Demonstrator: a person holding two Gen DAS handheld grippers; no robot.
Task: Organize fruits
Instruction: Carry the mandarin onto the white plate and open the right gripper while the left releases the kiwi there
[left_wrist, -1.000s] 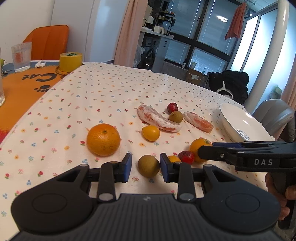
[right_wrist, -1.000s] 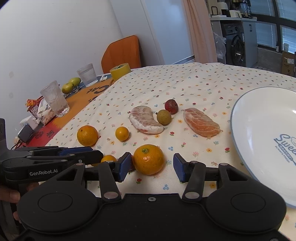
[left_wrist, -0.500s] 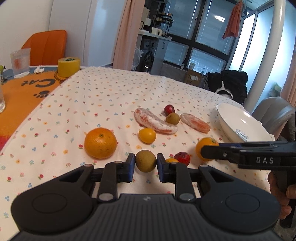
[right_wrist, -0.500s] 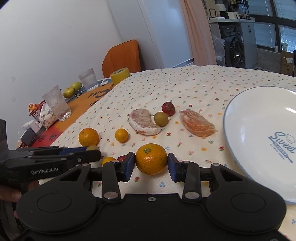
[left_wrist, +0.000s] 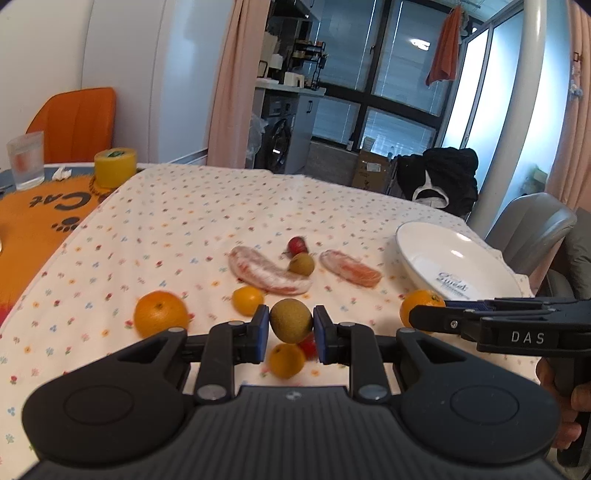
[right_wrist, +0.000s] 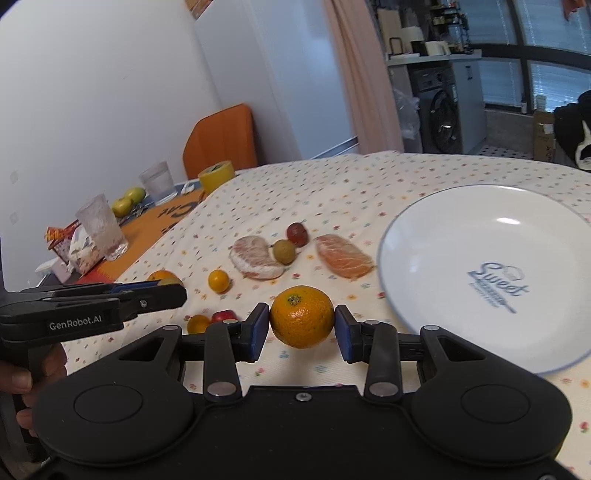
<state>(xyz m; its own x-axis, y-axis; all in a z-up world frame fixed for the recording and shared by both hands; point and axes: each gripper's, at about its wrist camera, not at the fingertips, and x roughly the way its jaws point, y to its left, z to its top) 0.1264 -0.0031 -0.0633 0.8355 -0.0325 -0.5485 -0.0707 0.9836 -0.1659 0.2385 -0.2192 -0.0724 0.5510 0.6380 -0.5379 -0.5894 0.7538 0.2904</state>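
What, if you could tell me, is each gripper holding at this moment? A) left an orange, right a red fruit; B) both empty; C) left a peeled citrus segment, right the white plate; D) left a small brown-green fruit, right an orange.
D: the left gripper is shut on the small brown-green fruit, and the right gripper is shut on the orange.

A brown-green kiwi (left_wrist: 290, 319) sits pinched between the left jaws, raised off the cloth. A round orange (right_wrist: 302, 316), stem scar up, is clamped between the right jaws, also raised. Beyond both jaws lie two peeled segments (right_wrist: 256, 257), small red and yellow fruits, and another orange (left_wrist: 160, 314).
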